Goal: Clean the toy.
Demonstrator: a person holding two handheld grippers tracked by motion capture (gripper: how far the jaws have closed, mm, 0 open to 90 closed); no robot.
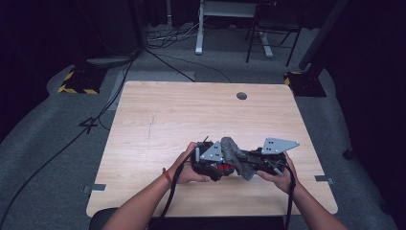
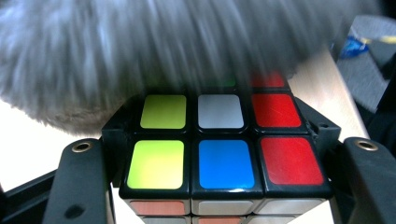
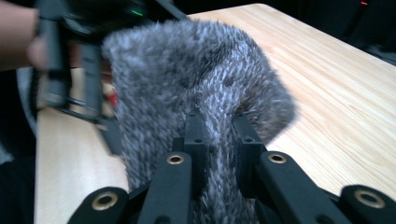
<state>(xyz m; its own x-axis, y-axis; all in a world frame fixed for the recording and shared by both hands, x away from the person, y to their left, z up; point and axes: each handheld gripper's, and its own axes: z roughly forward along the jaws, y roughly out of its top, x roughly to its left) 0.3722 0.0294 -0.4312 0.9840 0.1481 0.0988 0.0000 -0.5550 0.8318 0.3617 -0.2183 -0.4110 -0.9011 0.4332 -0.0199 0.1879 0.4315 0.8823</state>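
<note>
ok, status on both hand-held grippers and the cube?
Left hand-held gripper shut on Rubik's cube. Right hand-held gripper shut on fuzzy grey cloth. Cloth lies over the cube's far side. Nothing else in the way.

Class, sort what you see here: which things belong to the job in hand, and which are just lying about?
In the job:
- multicoloured plastic puzzle cube, clamped in the left claw
- fluffy grey cloth, pinched by the right claw and lying over the cube

Lying about:
- black cables on the floor
- black-and-yellow striped base

High view is looking forward and down over my whole table [image 1: 158, 115]. My left gripper's camera is sitting tight against the cube [image 2: 219, 154]; my right's is facing the grey fuzzy cloth [image 3: 196, 84], which all three views are sharing.
</note>
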